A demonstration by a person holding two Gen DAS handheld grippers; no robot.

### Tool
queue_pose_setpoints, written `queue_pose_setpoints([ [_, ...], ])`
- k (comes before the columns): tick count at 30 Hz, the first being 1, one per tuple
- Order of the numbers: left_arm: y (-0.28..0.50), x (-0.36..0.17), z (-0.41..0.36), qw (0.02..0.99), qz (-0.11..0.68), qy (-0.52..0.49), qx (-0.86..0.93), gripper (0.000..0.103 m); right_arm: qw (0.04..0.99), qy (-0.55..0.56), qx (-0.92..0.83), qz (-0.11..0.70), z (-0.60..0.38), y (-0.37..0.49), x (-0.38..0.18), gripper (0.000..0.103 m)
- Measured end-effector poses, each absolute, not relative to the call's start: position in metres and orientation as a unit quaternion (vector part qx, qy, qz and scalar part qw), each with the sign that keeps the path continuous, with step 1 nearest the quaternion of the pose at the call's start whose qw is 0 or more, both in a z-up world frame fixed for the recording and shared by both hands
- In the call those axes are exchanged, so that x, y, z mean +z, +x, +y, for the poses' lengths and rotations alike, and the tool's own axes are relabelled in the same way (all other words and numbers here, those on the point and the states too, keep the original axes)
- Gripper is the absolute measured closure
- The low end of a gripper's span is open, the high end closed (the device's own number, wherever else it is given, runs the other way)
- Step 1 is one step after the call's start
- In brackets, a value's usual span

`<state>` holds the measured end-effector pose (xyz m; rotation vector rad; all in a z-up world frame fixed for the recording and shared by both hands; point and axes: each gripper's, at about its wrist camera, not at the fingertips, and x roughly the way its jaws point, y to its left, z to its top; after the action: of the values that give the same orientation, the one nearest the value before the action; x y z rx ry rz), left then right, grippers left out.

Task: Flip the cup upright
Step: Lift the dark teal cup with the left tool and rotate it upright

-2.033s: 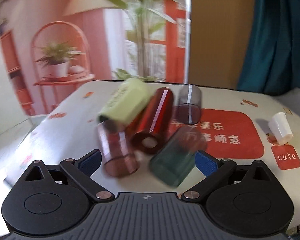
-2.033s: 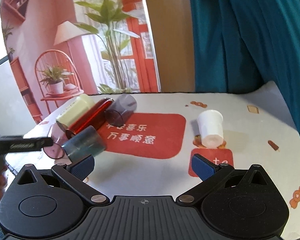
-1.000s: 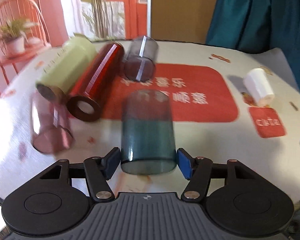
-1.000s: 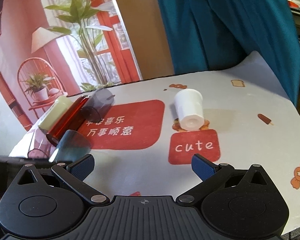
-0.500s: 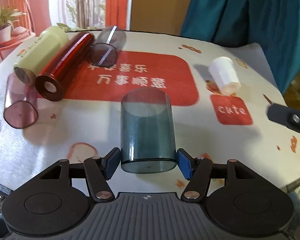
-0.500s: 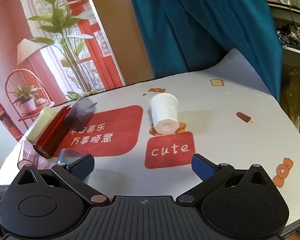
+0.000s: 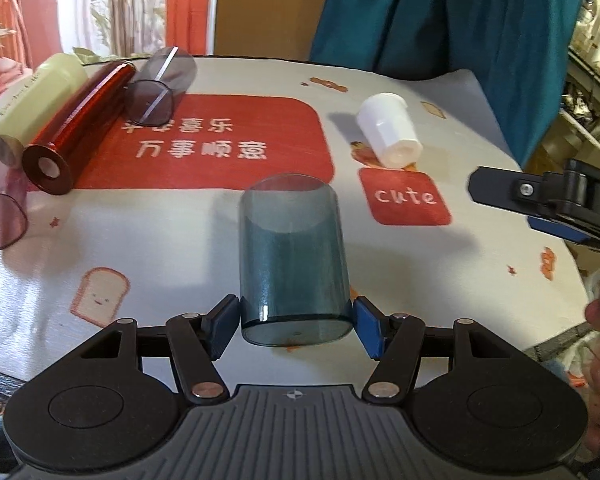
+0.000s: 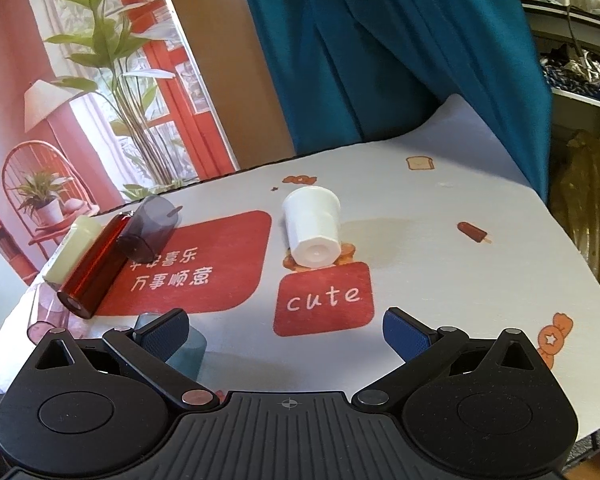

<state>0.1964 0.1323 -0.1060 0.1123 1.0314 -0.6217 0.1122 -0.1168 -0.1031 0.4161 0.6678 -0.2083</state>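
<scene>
Left gripper [image 7: 296, 318] jaws clamped on teal cup [image 7: 294, 256], pads on both sides of near end. Cup long axis runs straight away from jaws over desk [image 7: 172, 248]; which end is mouth unclear. Far left: pink, cream, red, grey cups lying in cluster. Right of centre: white cup [image 8: 314, 226] on its side. Right gripper [image 8: 286, 330] jaws spread wide, nothing between.
</scene>
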Motion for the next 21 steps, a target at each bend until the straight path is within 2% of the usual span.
queue_pose_setpoints([
  [6, 0.189, -0.103, 0.132, 0.812, 0.484, 0.041, -0.323, 0.035, 0.917, 0.202, -0.101, 0.329, -0.116, 0.113, -0.103, 0.000],
  [8, 0.187, -0.099, 0.133, 0.810, 0.477, 0.041, -0.339, 0.022, 0.916, 0.203, -0.101, 0.332, -0.116, 0.114, -0.104, 0.000],
  [10, 0.185, -0.092, 0.136, 0.821, 0.460, 0.046, -0.335, 0.014, 0.913, 0.209, -0.098, 0.337, -0.117, 0.116, -0.104, 0.000],
  [17, 0.191, -0.056, 0.173, 0.881, 0.397, 0.044, -0.253, 0.012, 0.917, 0.175, -0.093, 0.347, -0.108, 0.128, -0.101, 0.000],
  [21, 0.195, -0.041, 0.216, 0.917, 0.365, 0.021, -0.157, 0.006, 0.916, 0.162, -0.069, 0.361, -0.096, 0.141, -0.101, 0.000],
])
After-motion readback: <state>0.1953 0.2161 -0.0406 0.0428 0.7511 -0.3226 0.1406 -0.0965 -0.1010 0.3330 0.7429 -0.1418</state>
